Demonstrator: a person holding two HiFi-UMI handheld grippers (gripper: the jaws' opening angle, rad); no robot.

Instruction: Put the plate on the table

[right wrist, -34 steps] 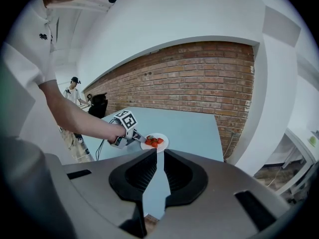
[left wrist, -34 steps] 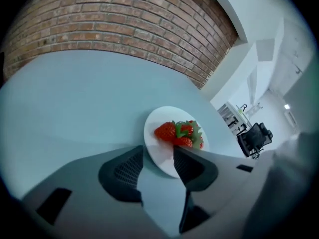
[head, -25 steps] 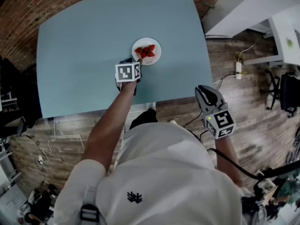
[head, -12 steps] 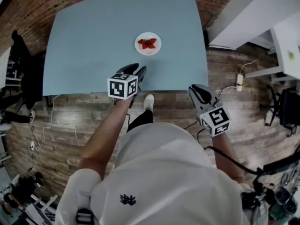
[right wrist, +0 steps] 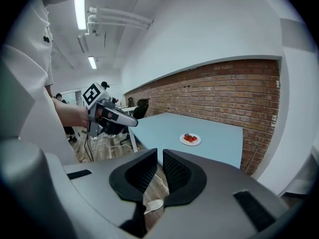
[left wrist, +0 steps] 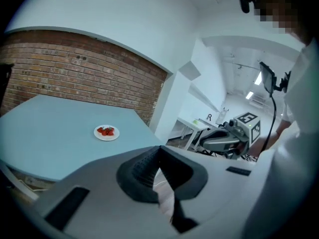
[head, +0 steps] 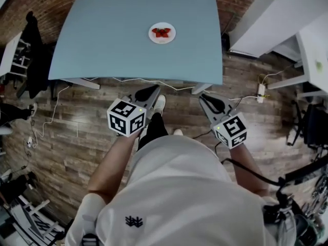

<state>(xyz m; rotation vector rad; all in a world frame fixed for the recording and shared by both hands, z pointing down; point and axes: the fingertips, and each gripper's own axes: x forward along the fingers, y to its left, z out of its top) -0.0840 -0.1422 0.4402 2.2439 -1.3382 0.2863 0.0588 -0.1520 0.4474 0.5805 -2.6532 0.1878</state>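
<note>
A white plate [head: 162,33] with red strawberries rests on the blue table [head: 113,40], toward its far middle. It also shows as the small plate [left wrist: 106,132] in the left gripper view and the plate [right wrist: 190,139] in the right gripper view. My left gripper [head: 148,92] hangs over the wooden floor, well short of the table's near edge. Its jaws have just been closing and now meet with nothing between them [left wrist: 159,151]. My right gripper [head: 207,100] is beside it, also off the table, shut and empty [right wrist: 160,154].
A white wall block [head: 266,14] and a white desk [head: 312,40] stand to the right of the table. A power strip [head: 261,90] and cables lie on the wooden floor by the table's right leg. Dark chairs [head: 312,122] stand at far right, dark clothing [head: 33,40] at left.
Both grippers have drawn back from the table toward the body. The left gripper, open at the plate a second ago, has left it on the table and shut. The view has backed away.
</note>
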